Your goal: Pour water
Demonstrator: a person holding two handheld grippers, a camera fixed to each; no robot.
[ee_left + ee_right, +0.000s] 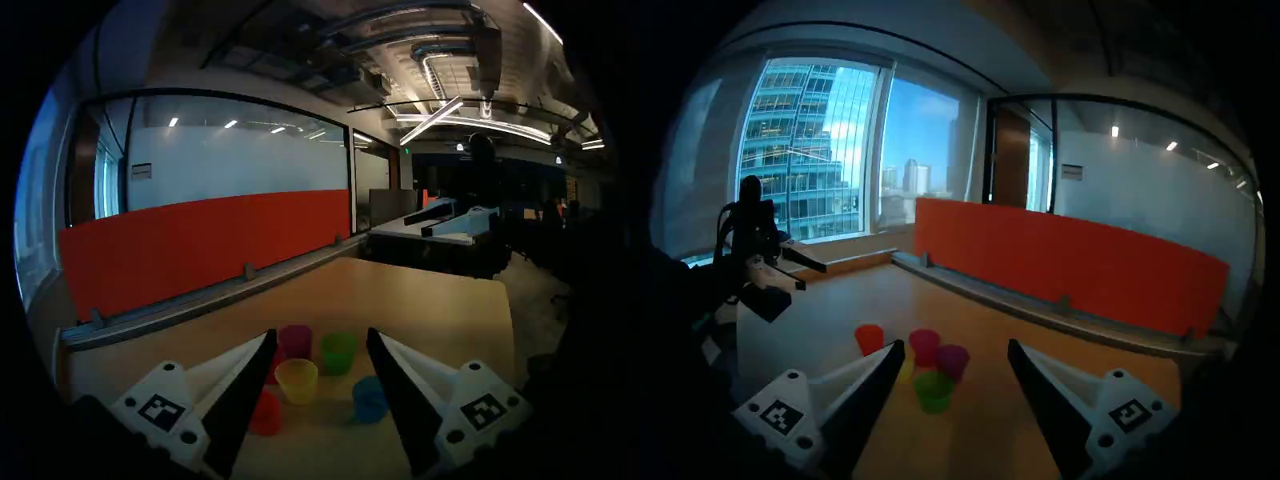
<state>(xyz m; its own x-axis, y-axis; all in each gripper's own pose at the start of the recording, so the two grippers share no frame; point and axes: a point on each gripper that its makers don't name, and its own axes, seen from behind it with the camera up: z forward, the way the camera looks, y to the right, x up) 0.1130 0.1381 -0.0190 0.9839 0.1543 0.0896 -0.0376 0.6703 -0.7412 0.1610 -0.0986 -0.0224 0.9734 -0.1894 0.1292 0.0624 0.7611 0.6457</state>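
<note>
The left tool (322,334) and right tool (956,346) are held wide open and empty. Coloured cups (297,380) are clustered at lower centre on the table (416,312), backed by an orange partition (200,240).

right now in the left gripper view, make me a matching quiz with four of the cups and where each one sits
Things:
1 green cup
2 blue cup
3 red cup
4 yellow cup

Places:
a near row, view's left
b middle of the group
c far row, beside the purple cup
d near row, view's right

Pairs: 1-c; 2-d; 3-a; 4-b
</note>
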